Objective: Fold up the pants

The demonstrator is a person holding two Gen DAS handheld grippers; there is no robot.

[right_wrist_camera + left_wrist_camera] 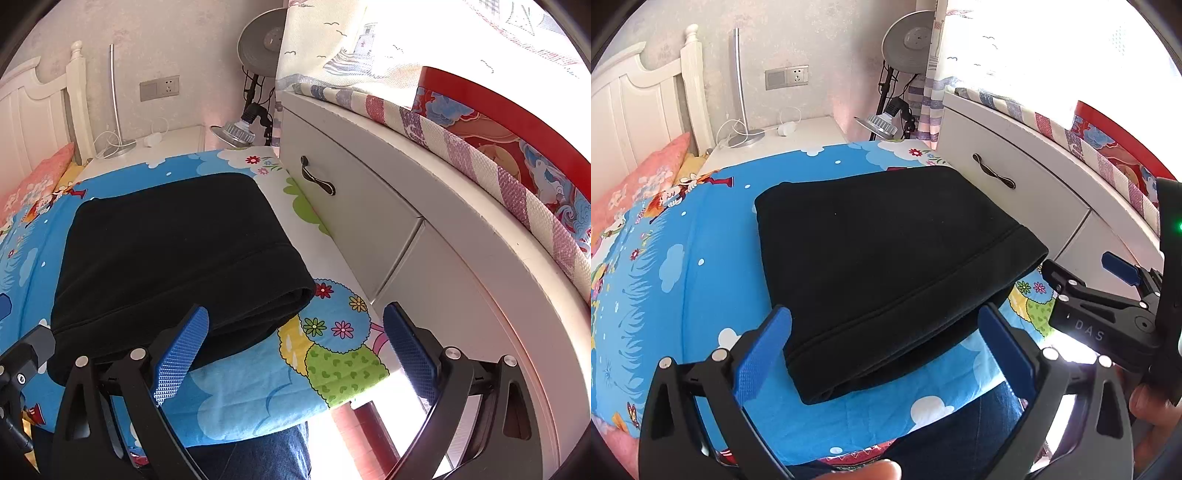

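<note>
The black fleece pants (pixel 886 266) lay folded into a thick rectangle on the blue cartoon-print bed sheet (pixel 701 295), apparently finished, since the left gripper (pixel 886 354) and right gripper (pixel 295 350) hovered with fingers wide, holding nothing.

We see both wrist views angled down, close over bed; shared: pants (pixel 886 266), drawers (pixel 354 206).

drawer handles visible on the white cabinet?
1: a dark curved metal handle on the far drawer front of the white cabinet. The nearer front shows none, though its lower part is hidden.
</note>
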